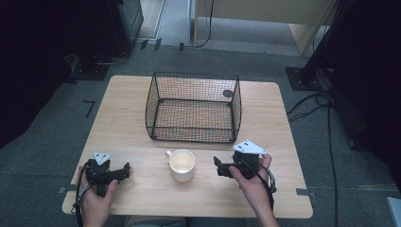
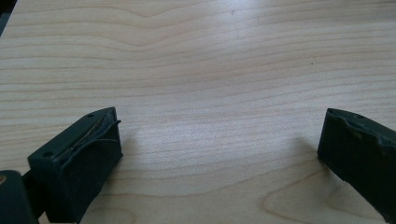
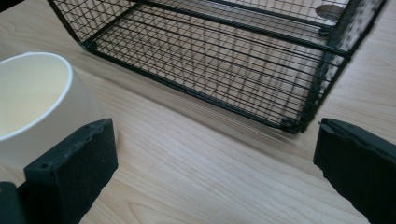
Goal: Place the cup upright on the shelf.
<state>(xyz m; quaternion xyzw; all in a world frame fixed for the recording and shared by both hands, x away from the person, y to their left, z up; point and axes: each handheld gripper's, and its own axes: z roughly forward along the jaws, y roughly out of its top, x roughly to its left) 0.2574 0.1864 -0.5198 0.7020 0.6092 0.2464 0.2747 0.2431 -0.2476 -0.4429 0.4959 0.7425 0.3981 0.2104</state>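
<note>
On my left, I have the left gripper (image 1: 126, 170) low over the near-left part of the wooden table (image 1: 123, 118), held in the left hand (image 1: 97, 201). Its jaws stand wide apart with bare wood between them, clamped on nothing, as the left gripper view (image 2: 219, 140) shows.

Moving right, I see the white mug (image 1: 182, 164) standing upright near the table's front edge, between my two grippers and apart from both. Its small handle points toward the far left. Just behind it sits the black wire basket (image 1: 194, 108), in the middle of the table, with nothing inside that I can make out.

Further right, I hold the right gripper (image 1: 218, 166) just beside the mug, jaws aimed toward it. In the right gripper view (image 3: 215, 154) those jaws are spread wide and grip nothing; the mug (image 3: 37, 102) rises behind the left jaw, and the basket's (image 3: 224, 60) near corner lies ahead.
</note>
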